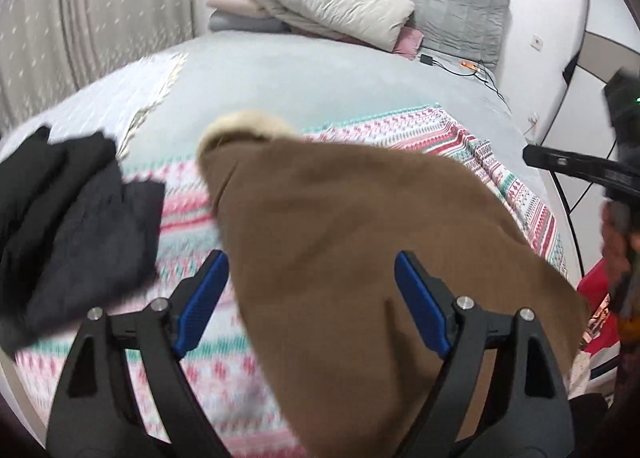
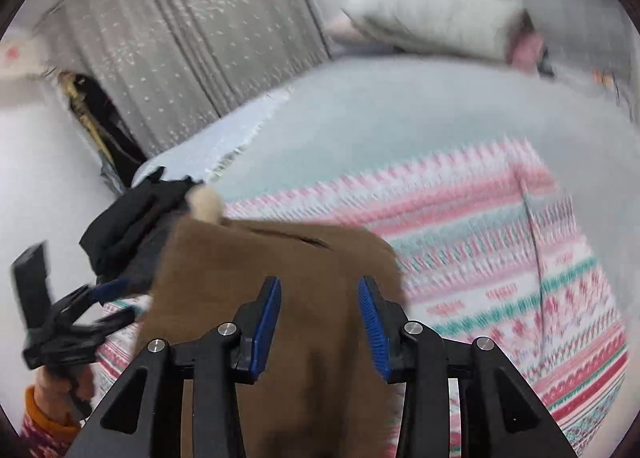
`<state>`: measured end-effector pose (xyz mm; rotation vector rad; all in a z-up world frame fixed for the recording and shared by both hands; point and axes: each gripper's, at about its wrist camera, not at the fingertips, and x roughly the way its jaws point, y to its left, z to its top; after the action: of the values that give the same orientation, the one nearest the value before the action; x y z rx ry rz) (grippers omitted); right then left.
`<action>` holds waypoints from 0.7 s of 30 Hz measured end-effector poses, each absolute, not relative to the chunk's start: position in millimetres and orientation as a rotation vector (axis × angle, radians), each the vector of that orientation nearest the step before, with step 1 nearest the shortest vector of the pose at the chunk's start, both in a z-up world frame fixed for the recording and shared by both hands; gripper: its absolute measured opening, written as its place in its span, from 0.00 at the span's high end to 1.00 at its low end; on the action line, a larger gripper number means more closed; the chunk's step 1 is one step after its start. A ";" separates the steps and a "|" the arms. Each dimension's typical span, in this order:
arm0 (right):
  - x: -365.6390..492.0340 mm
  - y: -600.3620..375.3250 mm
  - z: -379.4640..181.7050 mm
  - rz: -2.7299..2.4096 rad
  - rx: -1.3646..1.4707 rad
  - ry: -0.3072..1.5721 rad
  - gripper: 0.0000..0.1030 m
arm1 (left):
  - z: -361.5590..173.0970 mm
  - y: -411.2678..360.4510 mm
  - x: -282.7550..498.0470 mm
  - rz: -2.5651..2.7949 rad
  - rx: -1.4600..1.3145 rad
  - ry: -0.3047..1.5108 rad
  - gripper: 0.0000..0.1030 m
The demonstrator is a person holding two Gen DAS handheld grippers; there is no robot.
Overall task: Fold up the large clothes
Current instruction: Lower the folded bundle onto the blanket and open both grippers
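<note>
Brown garment (image 1: 340,242) lay on the patterned blanket (image 1: 500,161) at the bed's near edge. Left tool (image 1: 311,298) released, garment under its right finger. Right tool (image 2: 319,318) released directly above the cloth; contact unclear through blur. Black clothes (image 1: 68,201) lay left.

No text, label, brand, number or sign can be read in either view. The black bar (image 1: 580,165) at three o'clock in the left wrist view carries faint marks, too blurred to make out.
</note>
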<state>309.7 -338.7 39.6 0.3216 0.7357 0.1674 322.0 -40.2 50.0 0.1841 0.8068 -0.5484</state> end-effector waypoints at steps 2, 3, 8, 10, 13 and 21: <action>313.3 -320.9 47.2 0.206 0.332 0.686 0.54 | 45.6 -58.3 338.8 -0.560 0.211 0.797 0.18; 319.8 -308.8 40.4 0.212 0.333 0.678 0.54 | 44.4 -67.1 342.6 -0.558 0.229 0.797 0.18; 342.5 -292.6 -22.0 0.119 0.258 0.758 0.54 | 12.7 -104.6 390.5 -0.421 0.389 0.783 0.16; 339.1 -328.7 -46.3 0.141 0.402 0.762 0.56 | 4.2 -106.2 414.3 -0.395 0.376 0.814 0.05; 340.7 -364.0 -52.9 0.156 0.580 0.738 0.57 | 2.2 -100.5 433.8 -0.380 0.316 0.866 0.05; 307.0 -391.0 -32.3 0.036 0.533 0.790 0.50 | 39.1 -56.5 369.1 -0.338 0.236 0.842 0.05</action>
<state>307.0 -391.0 -32.3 0.5331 0.7901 0.0356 369.1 -56.5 39.1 0.2361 0.8422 -0.3376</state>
